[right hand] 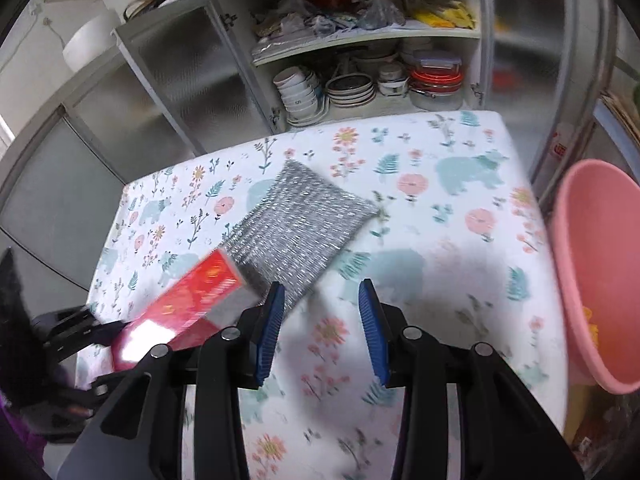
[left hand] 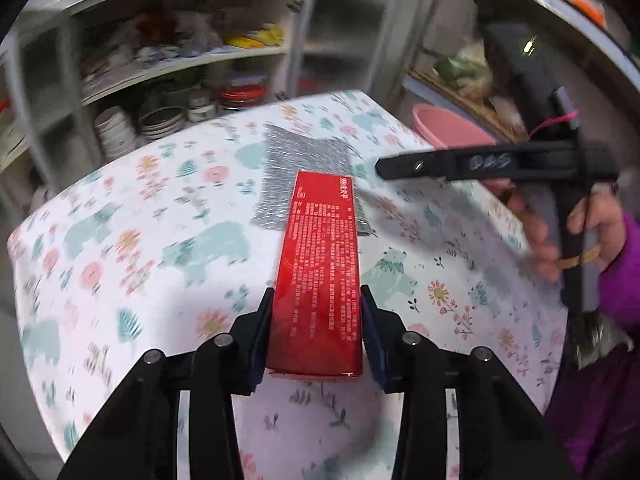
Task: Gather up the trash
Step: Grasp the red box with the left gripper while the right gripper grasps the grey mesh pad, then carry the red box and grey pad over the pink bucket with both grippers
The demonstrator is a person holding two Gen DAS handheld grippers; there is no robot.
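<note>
I have the red box (left hand: 318,276) pinched between the two pads of my left gripper (left hand: 318,332), held above the floral tablecloth (left hand: 120,248) with its far end reaching out over the silver scouring pad (left hand: 304,152) that lies flat on the cloth. My right gripper (right hand: 322,332) is spread wide with nothing between its pads, hovering over the table just short of that pad. The pink bin (right hand: 592,264) sits off the table's right edge, with something yellow-orange already inside. My worry is the grip: I am holding the box only near its close end, so the long free end could lever down and twist out during a fast swing to the bin. The box also looks like thin card, so squeezing harder may crush it. Crossing towards the bin, I could clip my right gripper, which stands in that path, or drag the pad along
</note>
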